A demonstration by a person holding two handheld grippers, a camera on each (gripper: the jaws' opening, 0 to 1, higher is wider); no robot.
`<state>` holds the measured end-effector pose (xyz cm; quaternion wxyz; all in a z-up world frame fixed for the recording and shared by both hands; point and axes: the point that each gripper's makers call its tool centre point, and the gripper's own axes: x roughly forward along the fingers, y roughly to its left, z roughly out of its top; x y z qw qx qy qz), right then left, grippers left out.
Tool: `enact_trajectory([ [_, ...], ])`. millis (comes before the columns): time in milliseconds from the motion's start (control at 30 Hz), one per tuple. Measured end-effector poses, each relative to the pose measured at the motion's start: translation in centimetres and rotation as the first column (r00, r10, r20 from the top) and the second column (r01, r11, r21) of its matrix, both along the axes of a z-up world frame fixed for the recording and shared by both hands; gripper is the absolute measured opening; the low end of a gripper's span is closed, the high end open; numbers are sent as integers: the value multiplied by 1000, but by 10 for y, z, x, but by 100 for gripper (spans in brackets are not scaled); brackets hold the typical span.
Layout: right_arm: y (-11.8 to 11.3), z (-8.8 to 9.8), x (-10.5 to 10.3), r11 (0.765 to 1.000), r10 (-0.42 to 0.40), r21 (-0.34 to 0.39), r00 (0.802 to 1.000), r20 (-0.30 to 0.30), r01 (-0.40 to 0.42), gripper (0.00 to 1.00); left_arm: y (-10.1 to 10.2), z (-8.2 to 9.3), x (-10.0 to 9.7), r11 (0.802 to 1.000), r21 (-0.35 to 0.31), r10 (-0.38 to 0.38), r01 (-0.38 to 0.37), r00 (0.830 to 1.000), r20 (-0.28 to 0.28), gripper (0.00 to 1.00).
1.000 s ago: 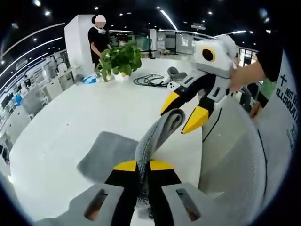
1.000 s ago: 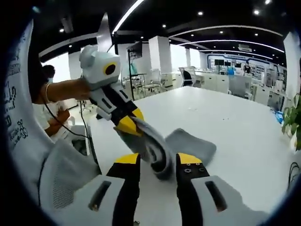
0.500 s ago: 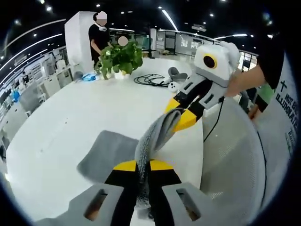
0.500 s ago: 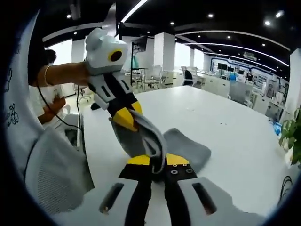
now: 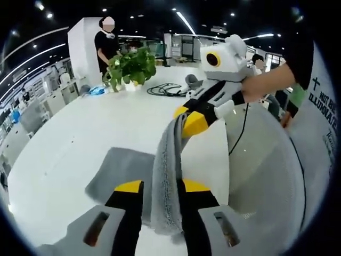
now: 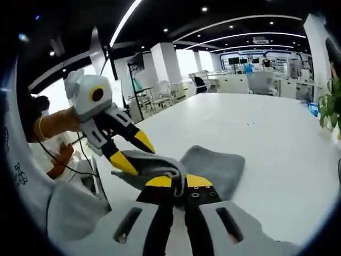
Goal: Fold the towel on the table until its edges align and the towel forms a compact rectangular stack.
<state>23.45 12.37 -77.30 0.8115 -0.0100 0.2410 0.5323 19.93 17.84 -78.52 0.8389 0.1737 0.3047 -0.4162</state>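
Note:
A grey towel lies partly flat on the white table, with one edge lifted into a strip. That strip runs between the jaws of my left gripper, which stand apart, and up to my right gripper, which is shut on its end. In the right gripper view my right gripper pinches the folded towel edge. My left gripper comes in from the left there, its yellow fingertips spread beside the towel edge.
A potted plant and a coiled black cable sit at the table's far end, with a person standing behind them. A mesh chair back is close by the table edge. Desks and chairs fill the room beyond.
My left gripper's jaws have spread apart from their pinch on the towel. My right gripper, shut on the towel since half a second ago, has carried the edge lower and further over the flat part.

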Motion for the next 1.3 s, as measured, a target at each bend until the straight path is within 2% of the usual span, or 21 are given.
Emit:
enact_trajectory([
  [133, 1, 1, 3, 1000, -17, 8, 1000, -17, 17, 3, 1, -6, -14, 1000, 12, 23, -23, 1000, -7, 42],
  [267, 2, 1, 4, 1000, -25, 8, 999, -23, 25, 3, 5, -14, -26, 998, 36, 58, -58, 998, -8, 49],
  [333, 3, 1, 3, 1000, -25, 7, 999, -21, 25, 3, 10, -16, -25, 993, 33, 114, -114, 993, 24, 50],
  [467, 3, 1, 2, 1000, -28, 10, 999, -27, 28, 3, 26, -24, -24, 979, 101, 172, -179, 982, 72, 49],
  [567, 3, 1, 2, 999, -31, 10, 999, -31, 31, 3, 32, -25, -22, 968, 77, 231, -237, 970, 77, 43],
  [667, 3, 1, 3, 999, -37, 12, 999, -35, 37, 3, 37, -24, -20, 961, 58, 265, -270, 961, 83, 29],
  [700, 3, 1, 3, 999, -37, 10, 999, -35, 38, 3, 39, -22, -19, 959, 52, 273, -279, 957, 96, 23],
  [767, 3, 2, 4, 999, -39, 10, 999, -32, 39, 3, 42, -16, -14, 951, 36, 300, -307, 945, 127, 20],
  [867, 2, 4, 7, 999, -47, 17, 998, -35, 48, 4, 43, -4, -8, 949, -5, 311, -314, 938, 153, 12],
  [1000, -1, 9, 15, 996, -71, 41, 996, -52, 73, 4, 43, 5, 0, 942, -57, 334, -329, 934, 124, 9],
  [1133, -3, 10, 21, 995, -88, 46, 994, -58, 90, 4, 43, 11, 11, 939, -83, 342, -334, 932, 123, 9],
  [1300, -5, 14, 33, 991, -109, 68, 991, -79, 115, 4, 44, 21, 25, 918, -166, 378, -359, 920, 101, 8],
])
